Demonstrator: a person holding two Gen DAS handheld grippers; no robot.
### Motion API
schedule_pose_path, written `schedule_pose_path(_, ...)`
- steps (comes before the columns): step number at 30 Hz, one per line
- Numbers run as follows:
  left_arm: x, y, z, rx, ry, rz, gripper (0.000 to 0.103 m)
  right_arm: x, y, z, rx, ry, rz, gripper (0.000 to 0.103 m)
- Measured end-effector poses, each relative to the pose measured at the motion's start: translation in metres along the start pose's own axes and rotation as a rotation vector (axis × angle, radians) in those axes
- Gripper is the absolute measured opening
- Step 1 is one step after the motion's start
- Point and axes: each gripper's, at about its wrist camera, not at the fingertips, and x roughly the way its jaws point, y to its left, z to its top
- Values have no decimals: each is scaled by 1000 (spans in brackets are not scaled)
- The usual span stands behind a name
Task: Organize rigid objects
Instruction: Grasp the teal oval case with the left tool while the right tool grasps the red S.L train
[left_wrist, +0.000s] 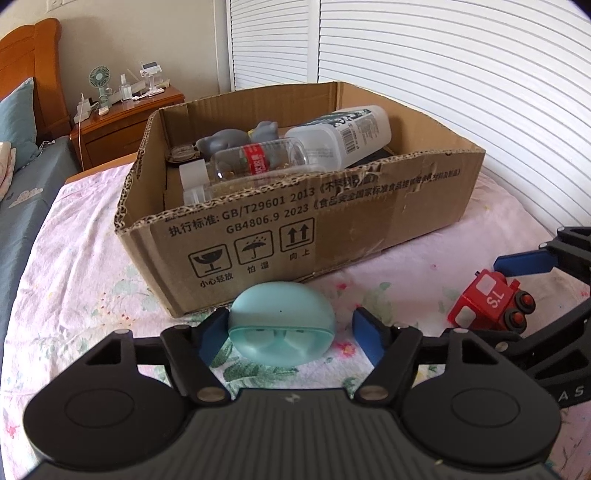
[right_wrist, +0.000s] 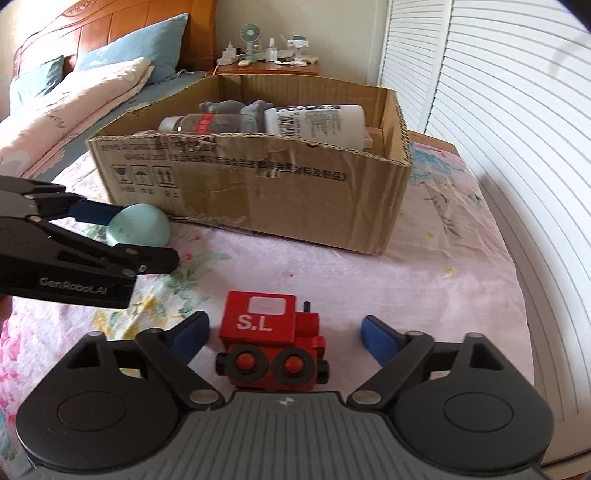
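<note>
**Teal case and red toy engine framed by two spread tools, box beyond**

Teal plastic marks the earbud case (left_wrist: 281, 325), which lies on the floral bedspread (left_wrist: 74, 288) just in front of the near wall of the cardboard box (left_wrist: 295, 229). The left tool (left_wrist: 291, 334) sits low around it, its blue pads spread wide. The left pad (left_wrist: 212, 332) is at or against the case's side; whether it truly touches cannot be told. The right pad is clearly apart from it, so nothing is gripped. In the right wrist view the same case (right_wrist: 139, 226) shows at the far left, near the box's near left corner, with the left tool (right_wrist: 110, 229) reaching in beside it.

To the right, the red toy locomotive (right_wrist: 271, 345), lettered "S.L", lies on the bedspread (right_wrist: 443, 295) between the blue pads of the right tool (right_wrist: 284, 332). Both pads stand well off its sides, the tool wide open and holding nothing. From the left wrist view the locomotive (left_wrist: 487, 302) lies near the right edge, with the right tool (left_wrist: 524, 291) around it.

Inside the box (right_wrist: 258, 192) lie a clear water bottle with a red label (left_wrist: 255, 162), a white bottle with a barcode (left_wrist: 343, 133) and a grey figurine (left_wrist: 236, 140). A wooden nightstand (left_wrist: 125, 122) carrying a small fan (left_wrist: 99, 83) stands far left, beside white louvred doors (left_wrist: 443, 74).
</note>
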Motion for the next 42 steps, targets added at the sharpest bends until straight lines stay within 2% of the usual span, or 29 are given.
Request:
schedule_pose_path(9,-2,-3,-3,15,-5,6,72,-9,13,-2,-29,0,-7,72)
schedule_pose_path(12,-2,-5,-2,32,-7,2,69,-10,14,-3,-29,-4,-14,70)
schedule_pose_path(16,-3,-5,-1,36,-2,-16,62,-12,14,-3,-18,-6,-15,61)
schedule_pose_path(39,-7,-7,2,81,33,-36,60,-12,10,2,-13,21,-3,61)
schedule_pose_path(42,-8,-6,1,77,39,-42,60,-10,11,3,-20,25,-14,58)
